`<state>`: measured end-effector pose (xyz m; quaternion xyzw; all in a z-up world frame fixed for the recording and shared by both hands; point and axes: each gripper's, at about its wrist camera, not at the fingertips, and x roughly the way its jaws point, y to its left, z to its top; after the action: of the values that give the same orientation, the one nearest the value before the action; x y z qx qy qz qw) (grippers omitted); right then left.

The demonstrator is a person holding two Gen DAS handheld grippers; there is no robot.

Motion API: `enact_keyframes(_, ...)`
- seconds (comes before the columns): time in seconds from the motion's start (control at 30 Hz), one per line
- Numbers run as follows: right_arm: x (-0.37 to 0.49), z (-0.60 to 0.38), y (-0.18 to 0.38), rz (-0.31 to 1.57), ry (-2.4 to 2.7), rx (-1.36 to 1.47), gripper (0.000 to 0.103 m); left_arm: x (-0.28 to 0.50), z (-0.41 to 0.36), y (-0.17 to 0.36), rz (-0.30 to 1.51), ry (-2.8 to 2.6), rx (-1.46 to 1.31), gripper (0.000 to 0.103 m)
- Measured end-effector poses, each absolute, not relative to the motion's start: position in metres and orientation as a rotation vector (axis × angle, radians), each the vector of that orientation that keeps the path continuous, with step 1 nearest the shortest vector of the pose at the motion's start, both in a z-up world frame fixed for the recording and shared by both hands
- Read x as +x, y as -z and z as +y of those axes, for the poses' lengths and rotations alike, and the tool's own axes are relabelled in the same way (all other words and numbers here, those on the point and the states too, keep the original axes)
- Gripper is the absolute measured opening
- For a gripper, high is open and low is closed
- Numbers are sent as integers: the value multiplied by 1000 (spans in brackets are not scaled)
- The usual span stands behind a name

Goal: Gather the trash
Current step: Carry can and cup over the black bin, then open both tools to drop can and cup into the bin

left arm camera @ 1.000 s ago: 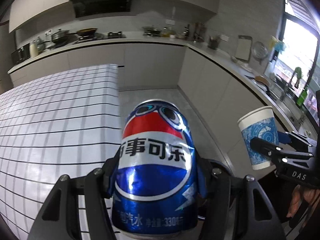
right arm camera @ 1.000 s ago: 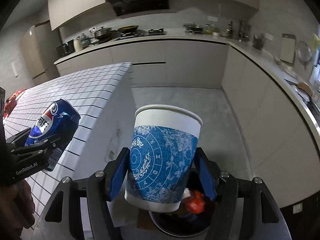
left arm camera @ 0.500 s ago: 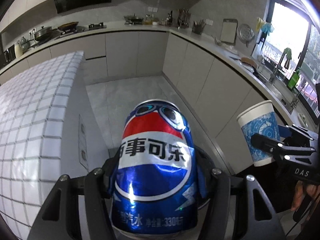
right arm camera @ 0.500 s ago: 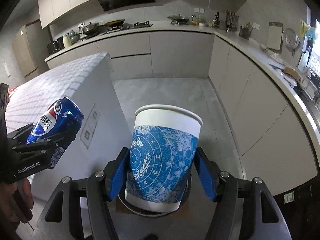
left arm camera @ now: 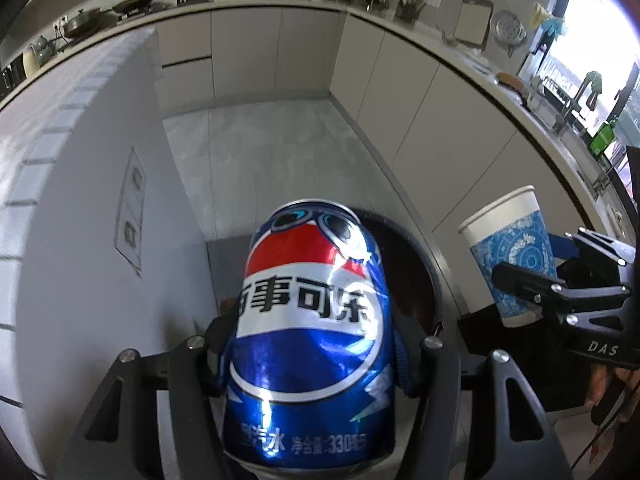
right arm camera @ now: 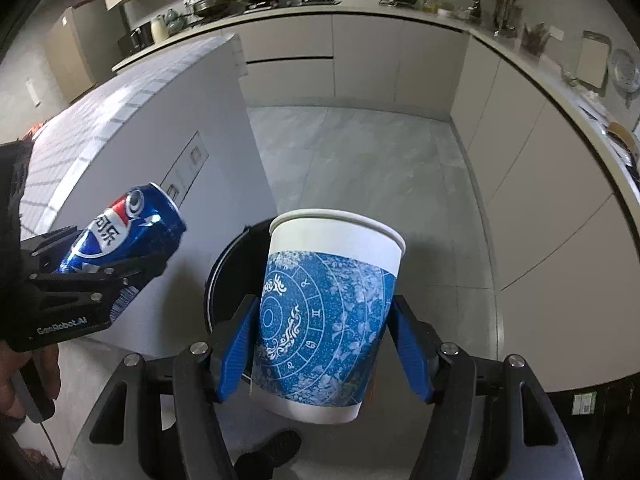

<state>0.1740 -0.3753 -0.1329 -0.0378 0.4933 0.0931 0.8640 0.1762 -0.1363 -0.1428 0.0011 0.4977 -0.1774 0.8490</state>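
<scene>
My left gripper [left arm camera: 312, 344] is shut on a blue Pepsi can [left arm camera: 312, 320]; it also shows in the right wrist view [right arm camera: 120, 240], held out to the left. My right gripper [right arm camera: 324, 344] is shut on a white paper cup with a blue pattern [right arm camera: 324, 312]; the cup also shows in the left wrist view [left arm camera: 512, 256]. A round black trash bin [right arm camera: 228, 264] stands on the floor below and behind both; its rim shows behind the can [left arm camera: 420, 264]. Its contents are hidden.
A white tiled island [right arm camera: 132, 112] stands to the left, its side panel [left arm camera: 100, 220] close to the bin. Grey kitchen cabinets [right arm camera: 520, 160] run along the back and right. Grey floor [right arm camera: 360, 168] lies beyond the bin.
Both grippers have moved down and off the island toward the floor. The bin now lies right behind the can and the cup. Both grips are unchanged.
</scene>
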Motion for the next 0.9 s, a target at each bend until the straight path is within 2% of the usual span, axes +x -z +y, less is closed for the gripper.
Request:
enact_keyframes(0.57,216,-356,228,1205,-356,-263,67,202,-162,210,1233,359,-59,62)
enact_keyframes(0.6,221,-354,232,1209,-368,-285,68,205,-161,213,1236,357,-83,67)
enact_keyframes(0.63,223,-352,237,1211,-374,-318,70,208,-159,218,1248,318,-98,88)
enact_keyframes(0.67,224,-348,243,1184,-376,-390,90,211,-154,221,1268,280,-110,96)
enact_keyframes(0.7,224,-348,246,1156,-365,-443,103,211,-146,220,1260,257,-154,100)
enact_keyframes(0.77,220,-353,248,1142,-359,-494,103,208,-133,212,1231,211,-173,101)
enact_keyframes(0.9,217,-373,240,1127,-305,-422,103,205,-132,215,1235,186,-93,101)
